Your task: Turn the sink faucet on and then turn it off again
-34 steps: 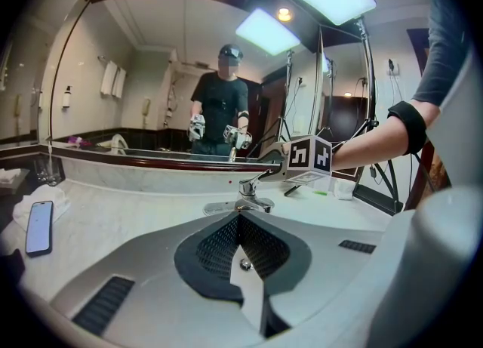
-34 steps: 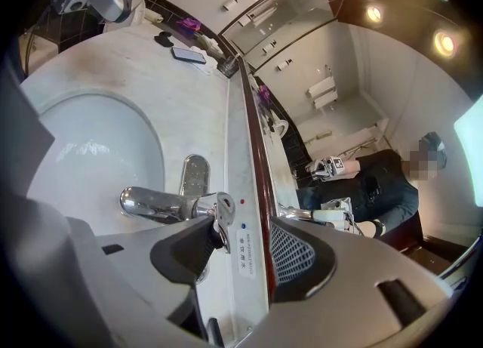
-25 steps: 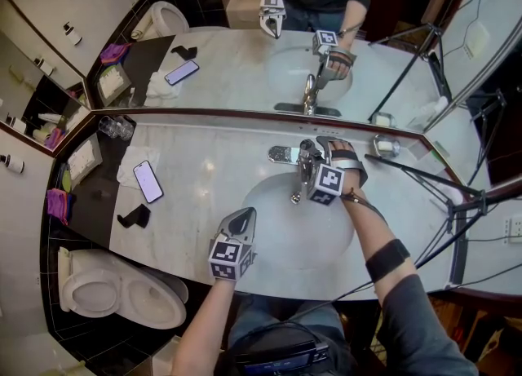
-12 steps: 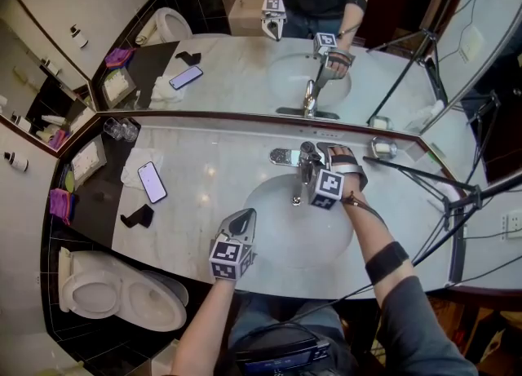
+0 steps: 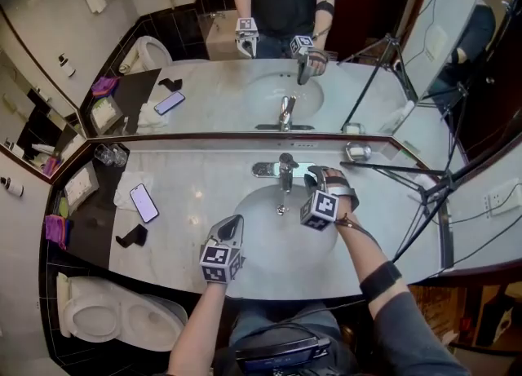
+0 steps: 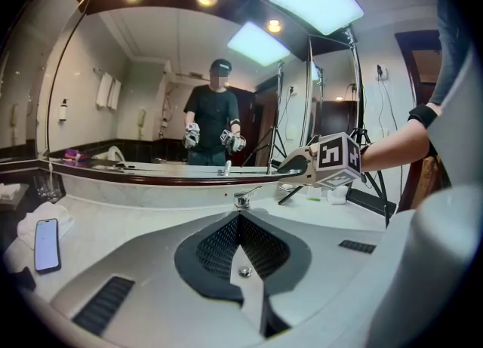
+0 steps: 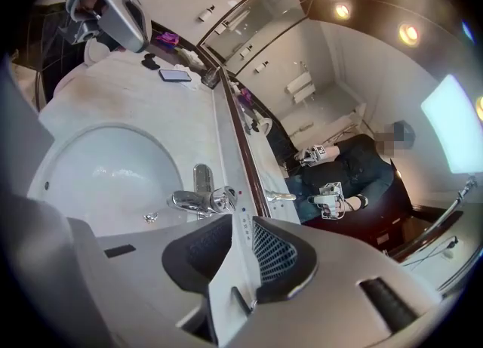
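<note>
At the marble counter (image 5: pixel 204 179), the head view shows the chrome faucet (image 5: pixel 285 172) standing behind the oval sink (image 5: pixel 245 203), under the mirror (image 5: pixel 220 89). The right gripper (image 5: pixel 314 175) sits just beside the faucet on its right, apart from it. The left gripper (image 5: pixel 234 223) hovers over the sink's near rim, well clear, and a phone (image 5: pixel 144 202) lies on the counter far to the left. Along the left gripper view, the left gripper (image 6: pixel 239 218) has its pads pressed together at the tips with nothing between them. The faucet (image 6: pixel 241 200) shows straight beyond, its lever slanting slightly upward, which alone does not say on or off. Through the right gripper view, the right gripper (image 7: pixel 230 222) has just been narrowing its jaws. A slim gap shows between them with nothing in it, and the faucet (image 7: pixel 196 201) lies untouched beyond the tips. No stream is visible falling into the sink (image 7: pixel 90 165), though a thin one could escape notice. With no gripper on the lever and no water seen, the faucet is probably off now. I cannot tell whether the on-and-off cycle is finished or not yet begun.
</note>
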The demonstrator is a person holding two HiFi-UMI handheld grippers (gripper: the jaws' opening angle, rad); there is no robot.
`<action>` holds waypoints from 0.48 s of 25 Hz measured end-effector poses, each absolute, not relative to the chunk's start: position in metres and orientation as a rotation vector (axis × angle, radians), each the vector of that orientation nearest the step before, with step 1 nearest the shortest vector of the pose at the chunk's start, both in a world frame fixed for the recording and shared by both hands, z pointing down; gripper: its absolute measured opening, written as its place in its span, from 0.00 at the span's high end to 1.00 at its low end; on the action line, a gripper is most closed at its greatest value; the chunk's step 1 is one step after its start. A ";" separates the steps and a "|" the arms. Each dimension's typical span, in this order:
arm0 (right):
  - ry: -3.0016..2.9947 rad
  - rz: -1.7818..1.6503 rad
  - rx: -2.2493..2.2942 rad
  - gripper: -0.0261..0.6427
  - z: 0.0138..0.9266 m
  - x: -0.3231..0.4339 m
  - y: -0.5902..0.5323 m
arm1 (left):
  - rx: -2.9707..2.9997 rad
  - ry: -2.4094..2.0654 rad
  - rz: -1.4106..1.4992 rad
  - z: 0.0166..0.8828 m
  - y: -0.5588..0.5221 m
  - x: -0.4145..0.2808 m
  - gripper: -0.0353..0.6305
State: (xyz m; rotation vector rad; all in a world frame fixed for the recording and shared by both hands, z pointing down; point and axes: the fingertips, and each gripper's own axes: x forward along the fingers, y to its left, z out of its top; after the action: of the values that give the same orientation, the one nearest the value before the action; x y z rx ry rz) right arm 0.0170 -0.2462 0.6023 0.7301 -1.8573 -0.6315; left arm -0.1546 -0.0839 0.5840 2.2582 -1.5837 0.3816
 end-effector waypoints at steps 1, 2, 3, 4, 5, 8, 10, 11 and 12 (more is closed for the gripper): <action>-1.864 -0.619 0.755 0.83 0.596 0.022 -0.241 | 2.265 -1.580 0.381 0.582 -0.085 -0.154 0.97; -1.873 -0.603 0.780 0.85 0.592 0.027 -0.236 | 2.272 -1.575 0.382 0.580 -0.085 -0.153 0.97; -1.884 -0.581 0.809 0.88 0.588 0.032 -0.231 | 2.278 -1.570 0.384 0.578 -0.085 -0.152 0.97; -1.897 -0.554 0.838 0.90 0.584 0.037 -0.226 | 2.284 -1.565 0.385 0.577 -0.085 -0.150 0.97; -1.911 -0.526 0.868 0.92 0.581 0.042 -0.221 | 2.290 -1.560 0.386 0.575 -0.085 -0.149 0.97; -1.955 -0.436 0.958 0.93 0.571 0.056 -0.204 | 2.308 -1.549 0.387 0.571 -0.085 -0.145 0.97; -1.989 -0.360 1.014 0.94 0.567 0.064 -0.193 | 2.318 -1.544 0.385 0.568 -0.085 -0.143 0.97; -2.001 -0.323 1.038 0.94 0.569 0.068 -0.187 | 2.322 -1.542 0.383 0.567 -0.085 -0.143 0.97; -2.012 -0.286 1.061 0.94 0.571 0.074 -0.182 | 2.326 -1.540 0.382 0.566 -0.085 -0.142 0.97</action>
State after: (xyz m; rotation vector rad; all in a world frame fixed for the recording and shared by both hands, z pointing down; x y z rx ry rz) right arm 0.0737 -0.1825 0.5707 1.0608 -2.0117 -0.2864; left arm -0.1417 -0.0852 0.5661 2.3255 -1.5399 0.3819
